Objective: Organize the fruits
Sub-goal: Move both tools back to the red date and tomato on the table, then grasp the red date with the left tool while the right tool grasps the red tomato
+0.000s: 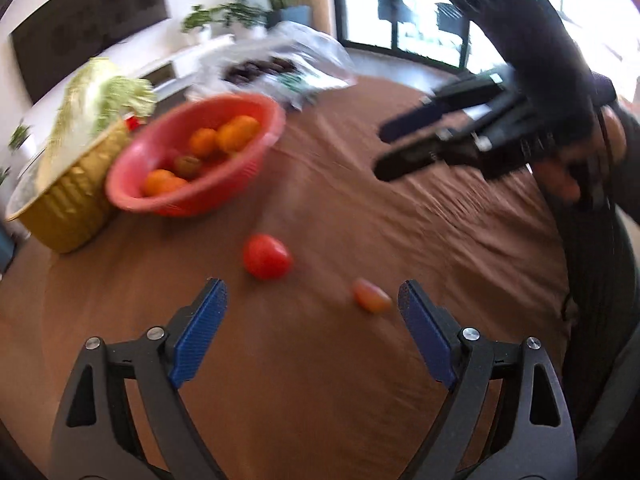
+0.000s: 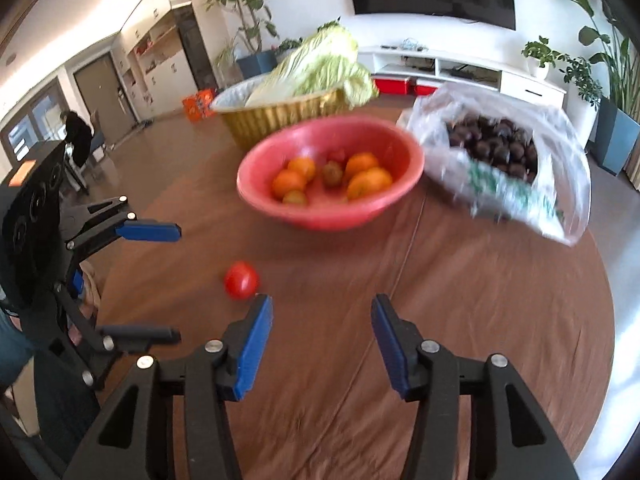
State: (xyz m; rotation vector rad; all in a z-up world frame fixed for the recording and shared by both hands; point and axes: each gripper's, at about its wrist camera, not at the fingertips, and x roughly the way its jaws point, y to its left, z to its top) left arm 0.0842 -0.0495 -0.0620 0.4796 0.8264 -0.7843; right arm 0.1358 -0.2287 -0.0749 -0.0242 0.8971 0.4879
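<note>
Your left gripper [image 1: 312, 312] sits at the bottom of its own view with the blue pads spread wide and nothing between them, only the brown tablecloth [image 1: 360, 208] showing in the gap. Just above and left of that gap lies a red tomato [image 1: 267, 257], loose on the cloth, and close to the inner side of the right-hand pad lies a smaller, blurred reddish-orange fruit [image 1: 372, 300]; whether it touches the pad you cannot tell. In the upper left of that frame the pink bowl [image 1: 132, 196] holds several oranges [image 1: 236, 134] and a darker greenish tomato [image 1: 187, 165], and it stands against a gold basket [image 1: 68, 208] with a napa cabbage [image 1: 100, 96] in it. Your right gripper [image 1: 380, 152] enters from the upper right, held by a hand [image 1: 568, 168], its jaws parted and empty. In the right wrist view the right gripper's own pads at the bottom centre also stand apart with only cloth between them, and the red tomato lies just above the left pad's tip, not touching it. The pink bowl is in the middle of that frame, the gold basket and cabbage behind it, and a clear plastic bag [image 2: 568, 184] of dark round fruit at the right. The left gripper shows at the left edge, jaws apart.
</note>
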